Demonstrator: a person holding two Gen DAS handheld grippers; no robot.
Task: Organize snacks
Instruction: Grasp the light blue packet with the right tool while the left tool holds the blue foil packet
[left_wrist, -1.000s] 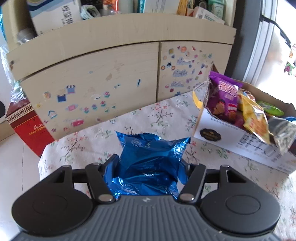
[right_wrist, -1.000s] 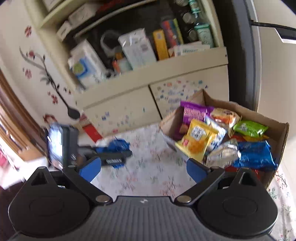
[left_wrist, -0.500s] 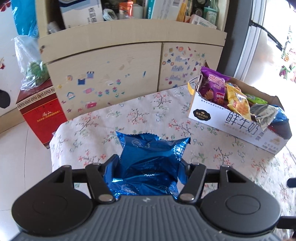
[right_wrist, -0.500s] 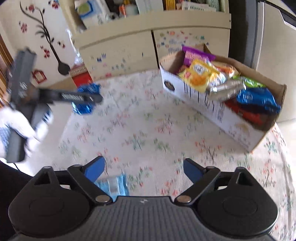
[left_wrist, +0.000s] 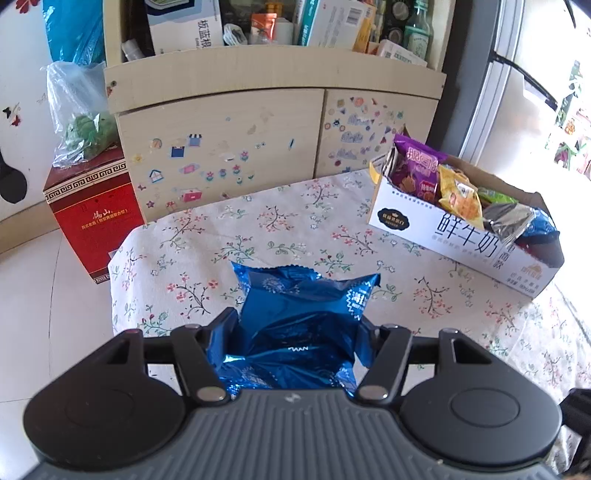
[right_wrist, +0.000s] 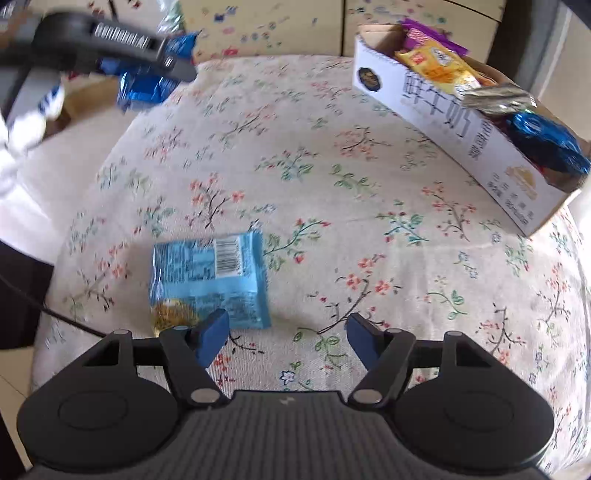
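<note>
Snacks are split three ways here. The left tongs are clamped on a dark blue foil bag, its crinkled top sticking out ahead of the fingertips, carried above the near edge of the flowered tabletop. Ahead of them and off to the right sits the white box, open at the top and crammed with packets: a purple one at the far end, a yellow one beside it, a silver one nearer, and something blue at the close corner. Straight beyond the tabletop stands a sticker-covered cupboard, with a red carton on the floor to its left.

The right tongs point steeply down at the cloth. Their jaws have just been closing and now stand about half apart, with only bare cloth between the blue pads. A light blue packet lies flat on the tabletop just ahead and to the left; the left fingertip overlaps its near edge in the view, but I cannot tell whether it touches. The packet shows its printed back with a barcode.

From this side the box lies ahead to the far right, well apart from the packet. Far ahead on the left, blurred, the other tongs hold the foil bag above the tabletop's edge, with a white-gloved hand behind them.
</note>
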